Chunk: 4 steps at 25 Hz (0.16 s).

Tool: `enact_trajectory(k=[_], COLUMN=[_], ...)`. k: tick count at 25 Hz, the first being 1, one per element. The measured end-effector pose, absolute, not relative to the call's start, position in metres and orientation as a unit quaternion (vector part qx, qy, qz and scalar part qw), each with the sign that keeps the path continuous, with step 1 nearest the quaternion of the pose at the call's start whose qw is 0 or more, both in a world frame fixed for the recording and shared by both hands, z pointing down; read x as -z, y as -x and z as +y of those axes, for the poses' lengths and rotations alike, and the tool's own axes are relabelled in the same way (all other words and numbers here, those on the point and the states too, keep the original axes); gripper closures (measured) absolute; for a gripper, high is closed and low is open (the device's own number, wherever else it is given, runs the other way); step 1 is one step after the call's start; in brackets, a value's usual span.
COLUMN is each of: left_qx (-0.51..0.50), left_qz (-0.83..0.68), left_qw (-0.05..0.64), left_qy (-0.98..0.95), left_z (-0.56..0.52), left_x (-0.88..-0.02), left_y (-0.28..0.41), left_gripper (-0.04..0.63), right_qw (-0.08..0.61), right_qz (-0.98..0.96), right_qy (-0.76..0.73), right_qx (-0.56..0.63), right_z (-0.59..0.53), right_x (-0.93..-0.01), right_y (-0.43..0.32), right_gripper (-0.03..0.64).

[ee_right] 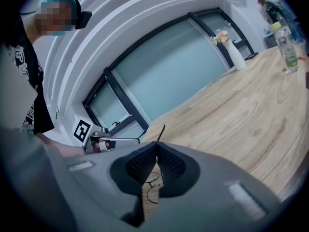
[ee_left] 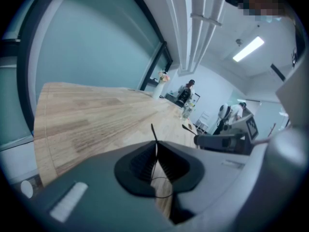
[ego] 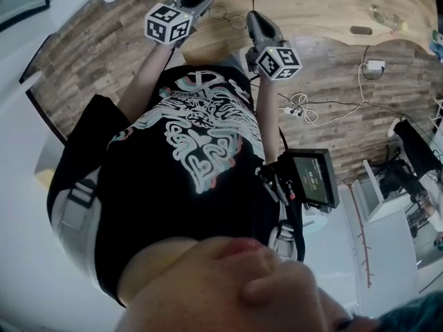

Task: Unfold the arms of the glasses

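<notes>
left gripper (ee_left: 155, 150) and right gripper (ee_right: 157, 151) each clamp one thin arm (ee_left: 154, 134) of the wire-rimmed glasses (ego: 228, 16) (lenses hanging between them) over the wooden table (ego: 318, 5), seemingly mid-unfolding; next, swing both arms gently apart.

Table (ego: 325, 2): light wood, curved front edge. Standing on it by the window side is a white vase (ee_right: 236, 56) with flowers. Clear bottles (ee_right: 288, 50) stand apart from the vase. One small dark oblong item (ego: 360, 30) lies near the edge.
</notes>
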<state>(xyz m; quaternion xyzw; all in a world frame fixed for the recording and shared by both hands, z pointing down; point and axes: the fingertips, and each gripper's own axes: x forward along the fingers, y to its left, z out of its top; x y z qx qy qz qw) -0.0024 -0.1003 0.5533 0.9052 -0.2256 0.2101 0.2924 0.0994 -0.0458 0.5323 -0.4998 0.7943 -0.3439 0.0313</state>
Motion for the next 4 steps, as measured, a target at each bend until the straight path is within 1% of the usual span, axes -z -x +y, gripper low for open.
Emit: enact_trajectory(k=[4], left_qx=[-0.209], left_qz=[-0.226], left_qw=[0.294], left_qy=[-0.905], left_z=[-0.0959], left_x=[-0.5544], left_y=[0.0066], left_gripper=[0.595], right_qw=[0.031], right_qz=[0.793], right_qy=[0.500], right_qx=[0.346], right_z=[-0.0420], right_x=[-0.5348], right_y=[-0.0955], right_gripper=[0.611])
